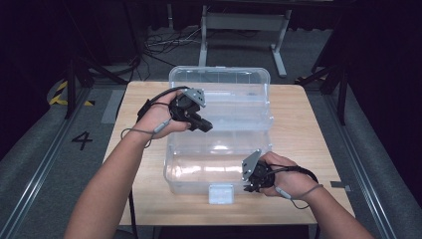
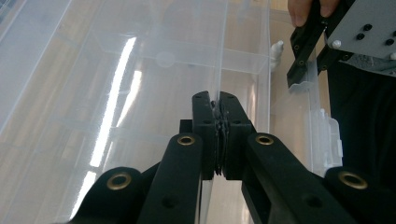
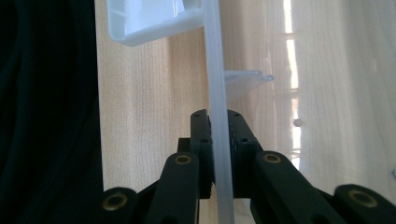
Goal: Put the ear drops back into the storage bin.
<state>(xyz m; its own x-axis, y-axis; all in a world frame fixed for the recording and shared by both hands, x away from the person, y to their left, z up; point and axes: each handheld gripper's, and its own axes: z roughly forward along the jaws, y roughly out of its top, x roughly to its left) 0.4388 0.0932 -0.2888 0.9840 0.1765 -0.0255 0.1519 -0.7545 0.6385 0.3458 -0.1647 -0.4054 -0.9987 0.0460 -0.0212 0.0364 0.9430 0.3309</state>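
Clear plastic box [image 1: 219, 164] sits on my wooden table [image 1: 303, 129] with its lid [image 1: 219, 79] swung back on the far side; both tongs have hold of it. My left gripper [image 1: 205, 125] pinches a thin clear wall at the far-left part of the box, the pads pressed tight on the sheet, which rises straight up from between them in the left gripper view [image 2: 217, 116]; beyond it, to the upper right there, I see the other tool at the box's rim. My right gripper [image 1: 249, 188] clamps the near right edge of the box; in the right gripper view [image 3: 219, 133] the pale rim runs upright between the closed jaws. A white latch [image 1: 221, 193] lies on the front wall, just left of the right tongs.
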